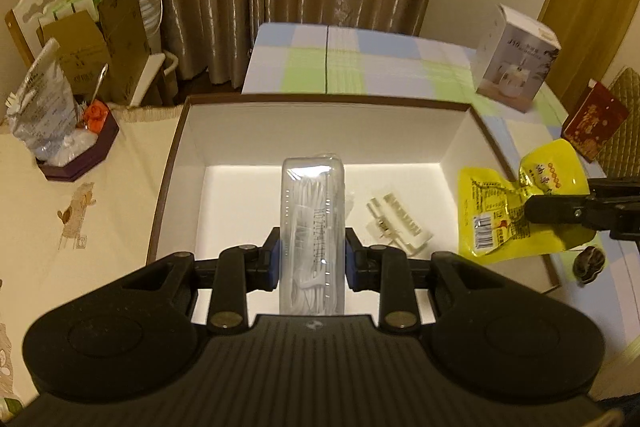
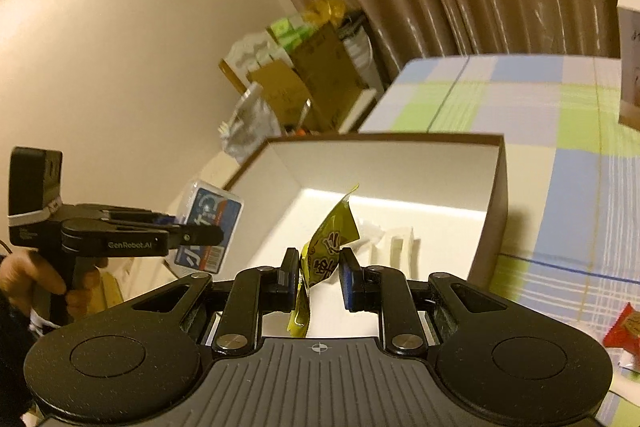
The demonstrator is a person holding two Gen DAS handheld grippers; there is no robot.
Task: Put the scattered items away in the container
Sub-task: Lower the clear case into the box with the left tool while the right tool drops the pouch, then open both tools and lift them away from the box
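A white box with a brown rim (image 1: 180,131) sits on the table; it also shows in the right wrist view (image 2: 496,195). A white hair clip (image 1: 400,223) lies on its floor. My left gripper (image 1: 312,259) is shut on a clear plastic case of white floss picks (image 1: 314,211), held above the box's near side; its blue label shows in the right wrist view (image 2: 208,227). My right gripper (image 2: 319,275) holds a yellow snack packet (image 2: 328,247) over the box's near edge; the packet (image 1: 504,211) hangs at the box's right rim, with a gap beside the right pad.
A white product carton (image 1: 516,59) stands at the back right on the checked cloth (image 1: 360,63). A red packet (image 1: 596,119) and a small dark wrapped item (image 1: 590,261) lie right of the box. A hexagonal tray (image 1: 80,163) with bags sits left. A red wrapper (image 2: 628,331) lies near.
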